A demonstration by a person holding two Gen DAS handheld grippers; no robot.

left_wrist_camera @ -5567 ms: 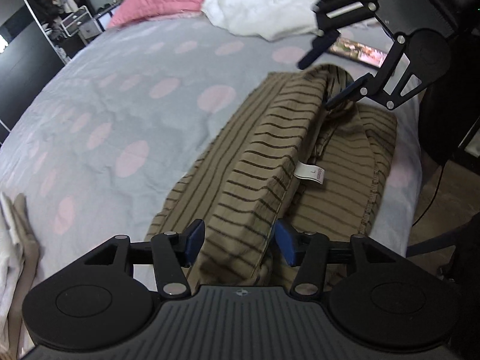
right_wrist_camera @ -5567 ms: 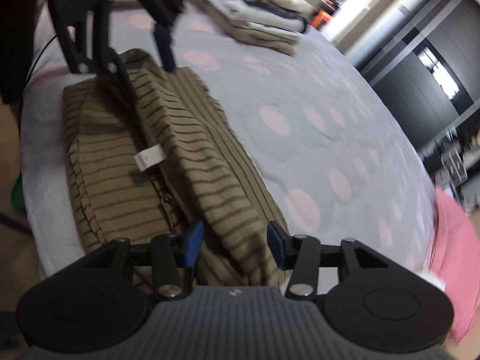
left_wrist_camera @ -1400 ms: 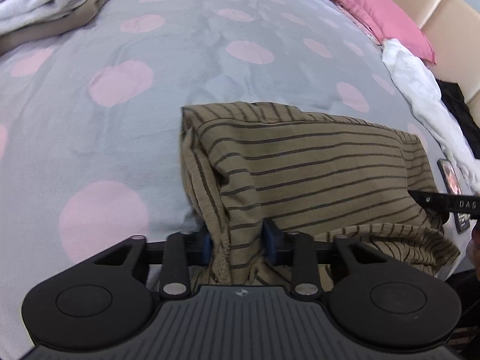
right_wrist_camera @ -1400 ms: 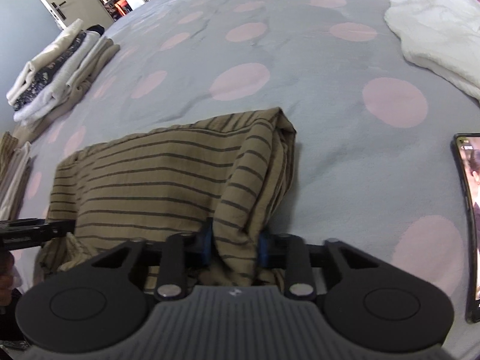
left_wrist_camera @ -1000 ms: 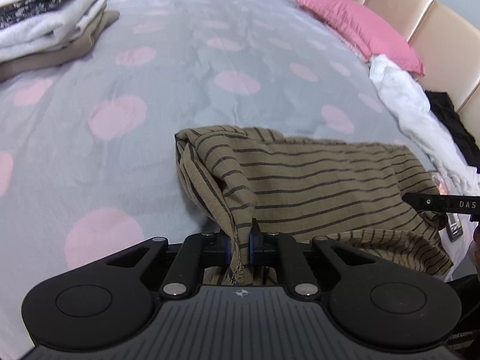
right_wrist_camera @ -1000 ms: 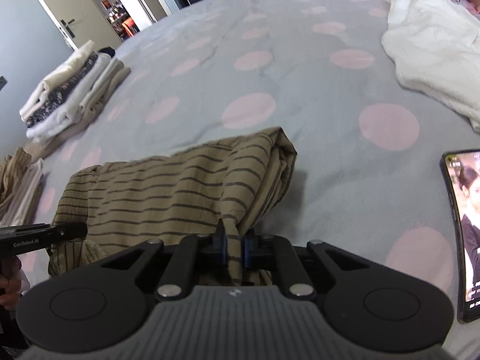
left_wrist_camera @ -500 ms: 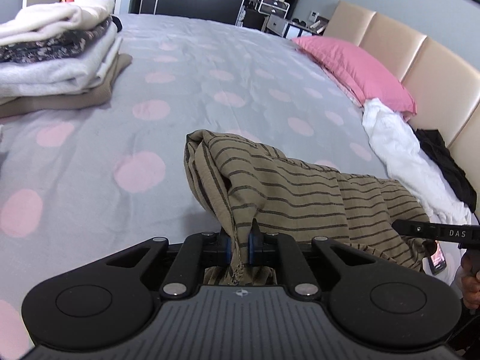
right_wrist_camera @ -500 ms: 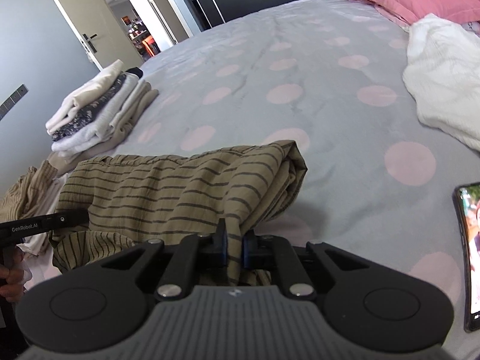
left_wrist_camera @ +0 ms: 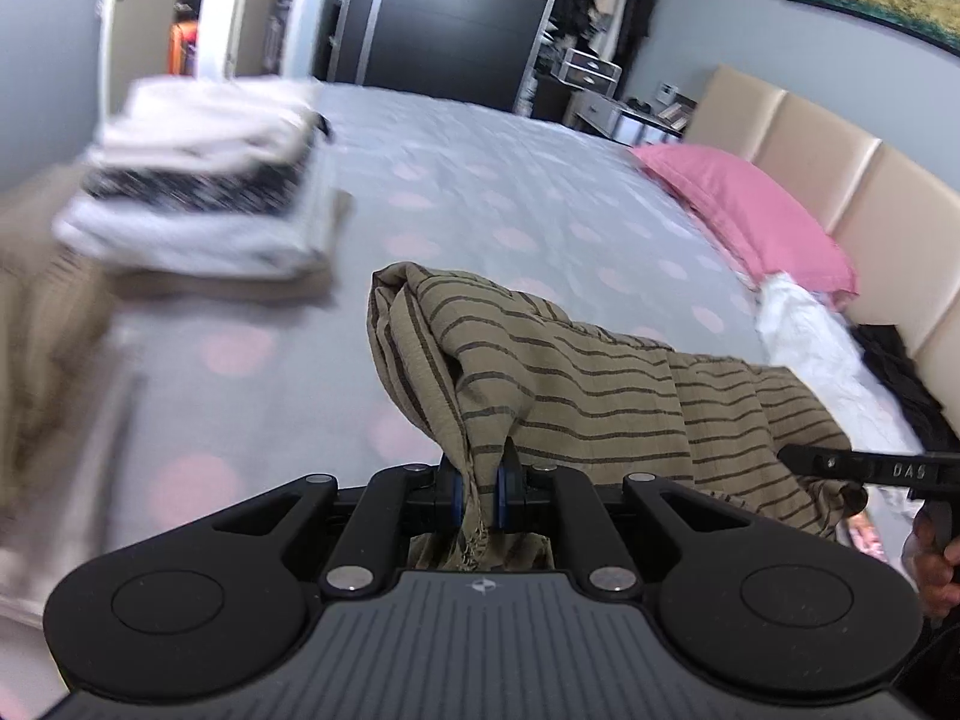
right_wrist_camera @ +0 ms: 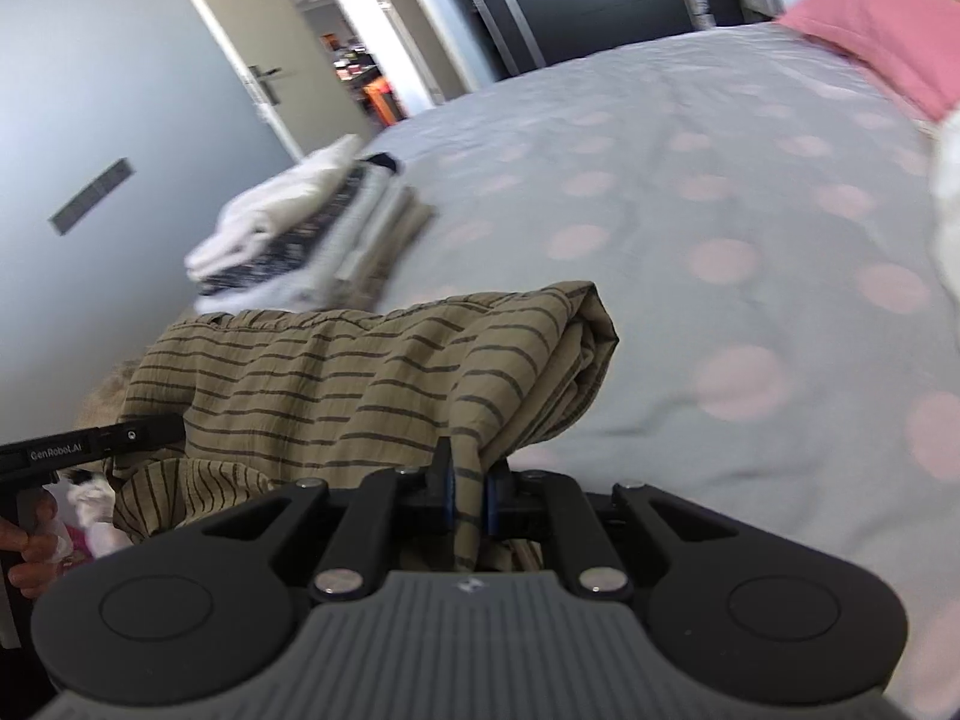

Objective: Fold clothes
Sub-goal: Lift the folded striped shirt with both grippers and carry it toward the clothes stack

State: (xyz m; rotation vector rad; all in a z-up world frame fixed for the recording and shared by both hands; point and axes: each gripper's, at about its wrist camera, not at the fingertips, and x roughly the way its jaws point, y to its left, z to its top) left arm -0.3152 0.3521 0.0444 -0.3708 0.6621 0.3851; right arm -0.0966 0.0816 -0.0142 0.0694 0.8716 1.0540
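Two grippers, both clenched on one olive-tan garment w/ thin dark stripes (left_wrist_camera: pixel 600 396). I read the L gripper (left_wrist_camera: pixel 478 495) as pinching a bunched edge of the cloth between its blue pads (left_wrist_camera: pixel 456 495); the R gripper (right_wrist_camera: pixel 468 501) does the same at the opposite end, blue pads (right_wrist_camera: pixel 489 504) pressed on the fabric. Garment is folded into a thick band and hangs between the two grips, raised off the grey bedspread w/ pale pink dots (right_wrist_camera: pixel 750 228); folded corners stick up just ahead of each gripper. In L view, R gripper's black body shows at far right w/ the person's hand (left_wrist_camera: pixel 936 558) on its handle; in R view, L gripper's body is at far left, fingers (right_wrist_camera: pixel 30 546) wrapped round it. Bkgd: stack of folded white, grey & patterned clothes (left_wrist_camera: pixel 198 180) on the bed's far left, blurred; pink pillow (left_wrist_camera: pixel 750 216) by the beige padded headboard (left_wrist_camera: pixel 870 180); crumpled white cloth (left_wrist_camera: pixel 810 348) below the pillow, near the bed edge.
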